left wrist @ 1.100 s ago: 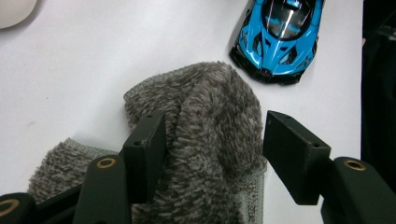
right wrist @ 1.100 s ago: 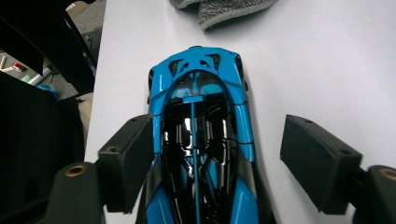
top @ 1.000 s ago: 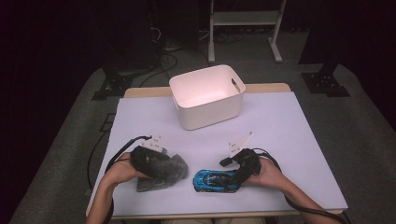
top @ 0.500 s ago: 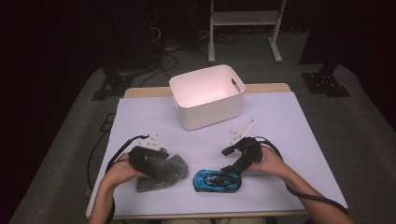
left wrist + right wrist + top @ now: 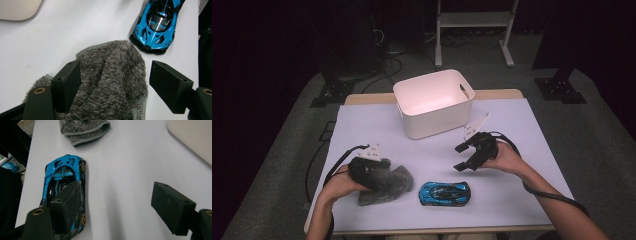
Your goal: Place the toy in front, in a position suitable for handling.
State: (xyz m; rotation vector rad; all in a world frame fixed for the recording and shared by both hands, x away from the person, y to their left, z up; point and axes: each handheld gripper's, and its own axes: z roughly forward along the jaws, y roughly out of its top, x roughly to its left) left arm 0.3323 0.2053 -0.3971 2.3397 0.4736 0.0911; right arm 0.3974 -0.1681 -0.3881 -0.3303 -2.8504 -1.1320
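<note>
Grippers working at the table's near edge.
Left gripper (image 5: 371,172), jaws wide, is straddling the grey cloth (image 5: 110,82); right gripper (image 5: 464,157) is hovering agape, empty, above the blue toy car (image 5: 445,192).

Bright overhead-lit table (image 5: 532,130) amid dark surroundings; soft, slightly blurry frames.

I can read no text, label, brand, number or sign anywhere in my views. The blue toy sports car (image 5: 445,192) carries no legible badge or plate, the white plastic bin (image 5: 433,102) at twelve o'clock has bare walls, and the grey fuzzy cloth (image 5: 110,82) shows no tag with print.
</note>
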